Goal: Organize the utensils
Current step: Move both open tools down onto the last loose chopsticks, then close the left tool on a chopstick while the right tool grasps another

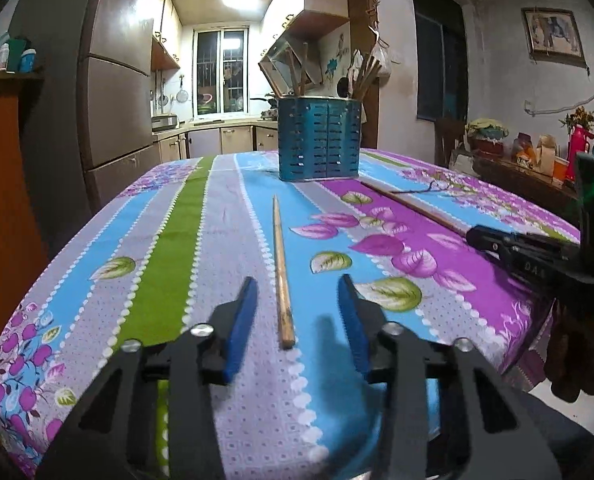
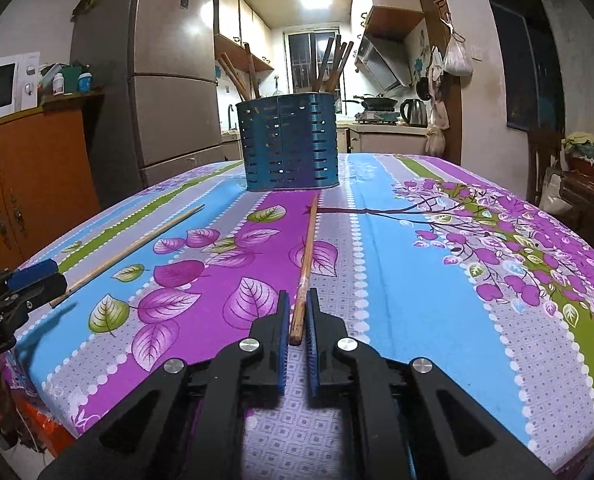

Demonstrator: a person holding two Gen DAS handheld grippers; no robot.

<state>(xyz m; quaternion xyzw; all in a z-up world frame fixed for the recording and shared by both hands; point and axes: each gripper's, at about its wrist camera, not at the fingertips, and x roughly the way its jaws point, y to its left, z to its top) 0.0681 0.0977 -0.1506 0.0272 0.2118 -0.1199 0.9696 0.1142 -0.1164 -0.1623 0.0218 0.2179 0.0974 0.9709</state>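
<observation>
The right tool (image 1: 493, 242) has the letters "DAS" on its black side. No other words are clear enough to read.
</observation>
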